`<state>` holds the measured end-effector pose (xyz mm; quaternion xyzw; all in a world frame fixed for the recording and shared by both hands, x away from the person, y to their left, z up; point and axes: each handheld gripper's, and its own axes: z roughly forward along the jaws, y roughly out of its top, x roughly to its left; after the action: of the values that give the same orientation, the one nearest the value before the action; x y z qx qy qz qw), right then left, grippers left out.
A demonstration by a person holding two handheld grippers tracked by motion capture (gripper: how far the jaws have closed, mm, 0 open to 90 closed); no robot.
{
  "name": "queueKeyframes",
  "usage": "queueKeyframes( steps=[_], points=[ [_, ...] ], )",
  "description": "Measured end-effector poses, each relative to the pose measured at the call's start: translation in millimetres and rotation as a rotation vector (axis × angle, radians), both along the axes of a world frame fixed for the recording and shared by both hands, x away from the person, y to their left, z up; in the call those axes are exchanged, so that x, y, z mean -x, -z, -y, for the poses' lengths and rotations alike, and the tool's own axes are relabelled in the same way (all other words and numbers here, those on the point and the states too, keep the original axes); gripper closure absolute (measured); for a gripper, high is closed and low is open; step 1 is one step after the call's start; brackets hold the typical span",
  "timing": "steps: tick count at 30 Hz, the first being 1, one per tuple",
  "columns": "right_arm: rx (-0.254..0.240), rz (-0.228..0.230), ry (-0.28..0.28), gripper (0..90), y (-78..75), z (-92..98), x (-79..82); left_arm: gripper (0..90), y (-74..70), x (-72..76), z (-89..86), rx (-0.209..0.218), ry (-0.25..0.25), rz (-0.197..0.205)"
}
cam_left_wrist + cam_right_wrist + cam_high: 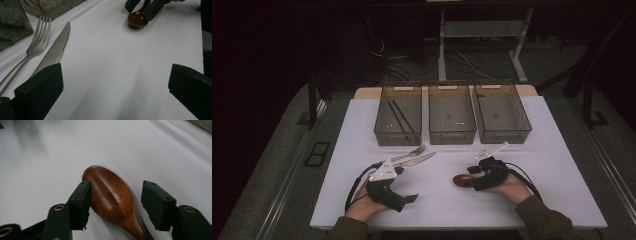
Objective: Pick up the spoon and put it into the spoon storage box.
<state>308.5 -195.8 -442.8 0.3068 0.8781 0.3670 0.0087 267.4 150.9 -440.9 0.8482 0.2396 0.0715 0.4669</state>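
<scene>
White worktop [532, 200] seen from above, dark room beyond. At the far edge, three clear plastic bins in a row, just beside one another: left bin [398, 116] with two dark chopsticks [399, 117] lying inside, middle bin [451, 114] and right bin [502, 113] showing bare floors.

Near the left, left claw [404, 199] held in the person's left hand [364, 205], resting low on the worktop and pointing right. From the left gripper view, jaws spread wide with bare white surface between them, holding nothing. Just beyond it, a metal fork [410, 153] and a serrated metal table knife [417, 160] lying side by side, close but apart, tips angled toward the bins. In the left gripper view, fork [32, 48] to the left of knife [56, 48], knife handle passing behind the left jaw.

Toward the right, a brown wooden spoon [461, 180] lying bowl-down on the worktop, bowl pointing left. Right claw [473, 177], held in the person's right hand [512, 187], set around it. In the right gripper view, jaws partly open astride the spoon [112, 197]: left jaw at or touching the bowl's edge, right jaw clear of it with a visible gap. Spoon resting on the surface, not lifted. Green sleeves at the bottom edge.
</scene>
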Motion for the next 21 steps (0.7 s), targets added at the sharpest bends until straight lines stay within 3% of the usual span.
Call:
queueKeyframes(
  steps=[7, 21],
  points=[
    [0.024, 0.000, -0.020, 46.4, 1.2, -2.6, 1.7, 0.0, 0.0, -0.1, 0.0, 0.000, 0.000, 0.000],
    [0.077, 0.043, -0.087, 57.4, -0.7, -2.9, 5.6, 0.0, 0.0, 0.3, 0.1, 0.001, -0.001, 0.000]
  ],
)
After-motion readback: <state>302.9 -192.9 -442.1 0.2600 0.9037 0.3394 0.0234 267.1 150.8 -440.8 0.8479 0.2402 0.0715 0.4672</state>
